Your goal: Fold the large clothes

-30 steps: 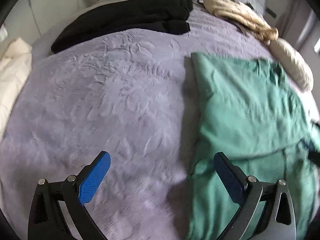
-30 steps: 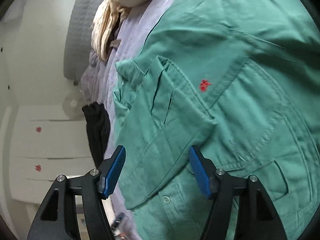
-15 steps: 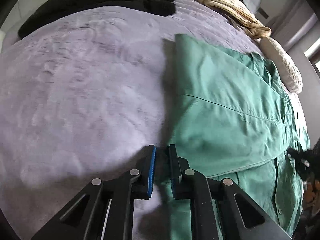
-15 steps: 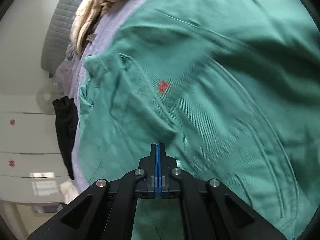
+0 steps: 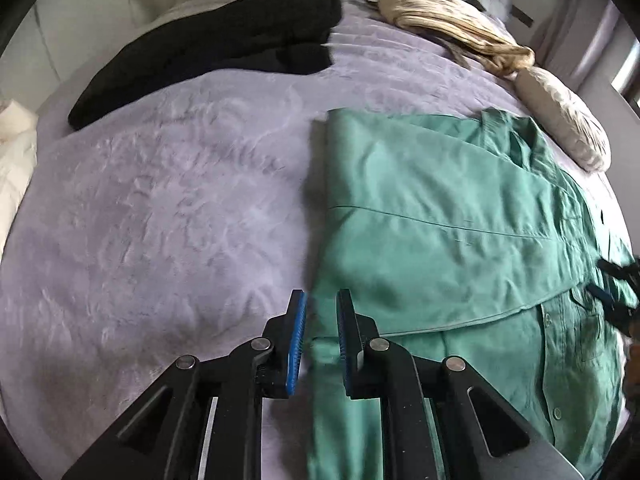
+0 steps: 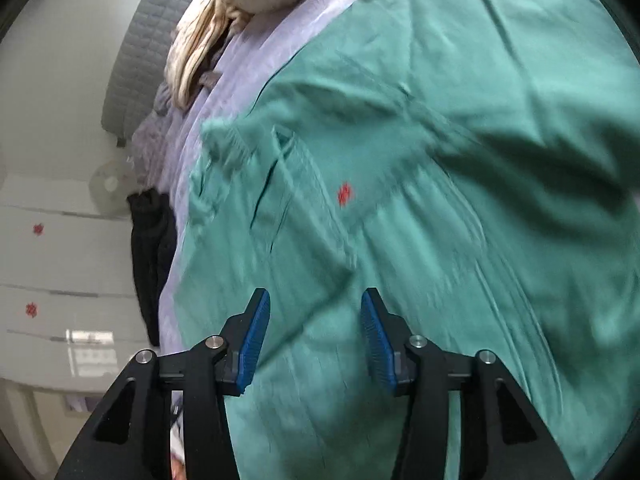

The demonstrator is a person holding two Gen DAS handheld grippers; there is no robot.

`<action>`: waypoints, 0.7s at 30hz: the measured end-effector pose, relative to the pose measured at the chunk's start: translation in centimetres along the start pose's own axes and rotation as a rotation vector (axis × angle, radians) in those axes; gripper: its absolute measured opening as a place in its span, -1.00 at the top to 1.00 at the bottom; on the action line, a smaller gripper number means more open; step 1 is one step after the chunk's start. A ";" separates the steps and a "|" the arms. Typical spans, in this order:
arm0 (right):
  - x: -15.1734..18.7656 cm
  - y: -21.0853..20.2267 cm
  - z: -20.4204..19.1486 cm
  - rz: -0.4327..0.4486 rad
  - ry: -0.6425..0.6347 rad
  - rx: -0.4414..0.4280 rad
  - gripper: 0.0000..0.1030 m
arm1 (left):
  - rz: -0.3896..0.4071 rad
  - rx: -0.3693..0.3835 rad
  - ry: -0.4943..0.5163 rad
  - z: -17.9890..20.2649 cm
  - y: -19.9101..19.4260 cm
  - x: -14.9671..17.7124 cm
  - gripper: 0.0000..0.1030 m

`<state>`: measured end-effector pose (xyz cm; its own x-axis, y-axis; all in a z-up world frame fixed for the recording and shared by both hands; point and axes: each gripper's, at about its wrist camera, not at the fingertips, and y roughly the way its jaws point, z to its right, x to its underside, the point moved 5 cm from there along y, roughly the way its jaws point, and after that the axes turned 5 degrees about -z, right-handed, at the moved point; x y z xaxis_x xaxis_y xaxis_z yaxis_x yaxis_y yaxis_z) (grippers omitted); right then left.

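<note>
A green button shirt [image 5: 432, 216] lies partly folded on the lilac bedspread [image 5: 160, 220], one side turned over its front. My left gripper [image 5: 320, 312] hovers at the shirt's left edge, its jaws a narrow gap apart with a fold of green cloth between them, not pinched. In the right wrist view the same shirt [image 6: 440, 160] fills the frame, with a red logo [image 6: 345, 194] on its chest. My right gripper [image 6: 315, 312] is open just above the shirt and holds nothing.
A black garment [image 5: 208, 52] lies at the far side of the bed, a beige garment [image 5: 452, 28] and a pale pillow [image 5: 560, 120] at the far right. White cloth [image 5: 12, 160] lies at the left edge. White drawers [image 6: 48, 264] stand beyond the bed.
Both grippers shut on the shirt half a second ago. Now the right one has opened wide and the left one has parted slightly, and both have drawn back from the shirt.
</note>
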<state>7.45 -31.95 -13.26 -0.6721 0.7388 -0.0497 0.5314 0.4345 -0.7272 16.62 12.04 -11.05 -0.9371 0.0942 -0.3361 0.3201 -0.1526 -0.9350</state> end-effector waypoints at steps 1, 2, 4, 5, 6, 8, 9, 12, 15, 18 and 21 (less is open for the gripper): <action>-0.5 0.5 0.1 0.000 0.007 0.015 0.28 | -0.004 -0.015 0.016 0.5 0.3 0.0 0.68; -0.9 1.0 0.2 0.001 0.019 0.030 0.87 | -0.014 -0.031 0.028 0.8 0.8 0.2 0.68; -0.9 1.5 0.6 -0.002 0.051 0.043 0.85 | -0.041 -0.061 0.039 0.9 2.0 0.8 0.68; -0.7 1.5 0.9 0.001 0.067 0.037 0.85 | -0.056 -0.073 0.035 0.8 2.4 1.2 0.68; -0.5 1.5 1.1 0.000 0.083 0.028 0.85 | -0.067 -0.080 0.030 0.7 2.6 1.5 0.68; -0.1 1.2 1.7 -0.014 0.115 -0.011 0.81 | -0.062 -0.098 0.031 1.0 2.3 1.9 0.68; 0.0 1.1 1.9 -0.026 0.123 -0.023 0.80 | -0.062 -0.110 0.040 1.3 2.1 2.1 0.68; 0.6 0.2 2.1 -0.065 0.108 -0.031 0.72 | -0.082 -0.118 0.083 2.7 1.5 2.8 0.68; 1.9 -1.8 2.3 -0.077 0.071 -0.037 -0.42 | -0.095 -0.101 0.110 4.9 1.1 3.4 -0.22; 3.3 -4.0 2.5 -0.066 0.051 -0.064 -0.55 | -0.045 -0.112 0.116 7.2 0.1 3.9 -1.00; 4.3 -5.6 3.3 -0.077 0.043 -0.058 -0.55 | -0.074 -0.130 0.138 9.7 0.6 4.2 -1.00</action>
<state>-0.13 -32.88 -11.65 -0.6900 0.7229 0.0350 0.5088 0.5189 -0.6869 11.56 2.85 -11.88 -0.9336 0.2355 -0.2702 0.2750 -0.0128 -0.9614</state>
